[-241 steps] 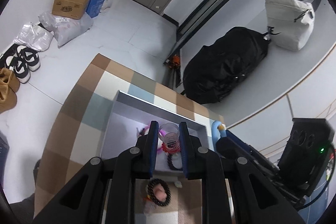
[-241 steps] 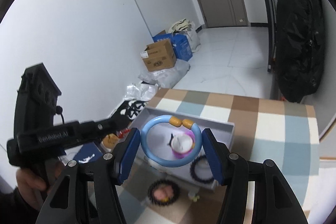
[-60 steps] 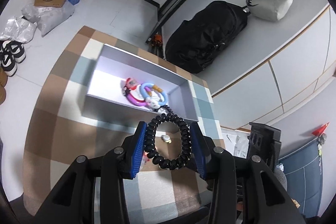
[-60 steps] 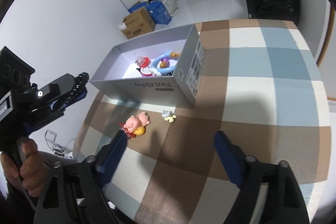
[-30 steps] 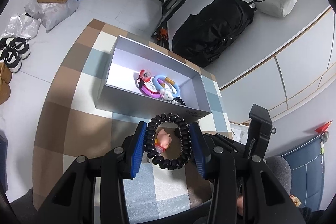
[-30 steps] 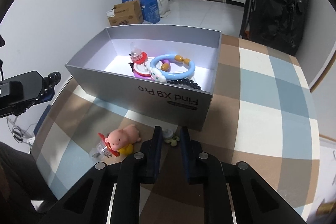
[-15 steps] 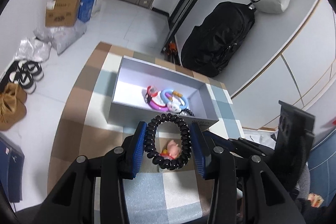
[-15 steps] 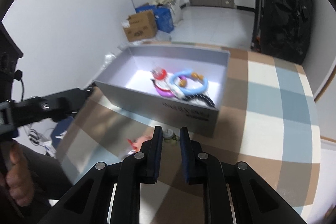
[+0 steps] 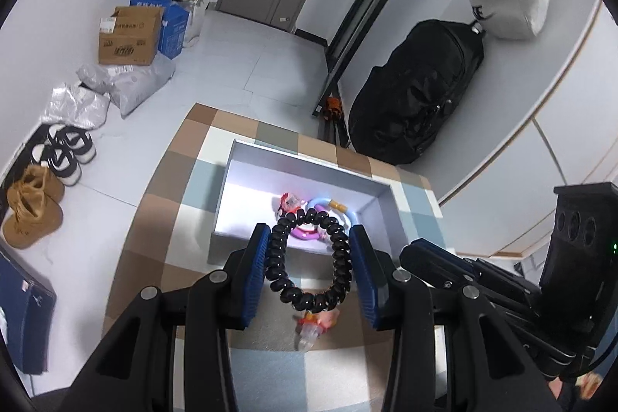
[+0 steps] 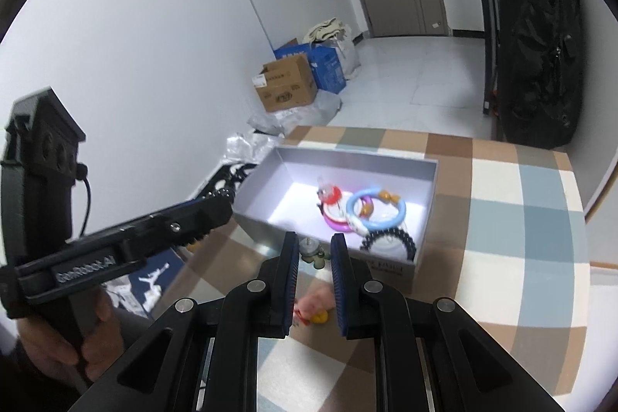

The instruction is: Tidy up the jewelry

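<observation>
Left wrist view: left claw (image 9: pixel 309 257) clamped on black bead bracelet (image 9: pixel 307 259), pads pressing its two sides, loop hanging free above the checkered tabletop (image 9: pixel 162 230), just short of the grey box (image 9: pixel 301 161). Bracelet looks light, floppy, glossy beads likely slippery; a side squeeze across the loop seems to hold it, no fragility concern. Pink pig toy (image 9: pixel 322 321) blurred on the tabletop below.

Right wrist view: right claw (image 10: pixel 314 259) nearly together, clamped on a small pale trinket (image 10: pixel 311 250) between the tips; looks tiny, light, easy to drop. Box holds a blue ring (image 10: pixel 376 209), a purple ring (image 10: pixel 340 221), a second black bead bracelet (image 10: pixel 390 238). Pig toy not yet boxed.
</observation>
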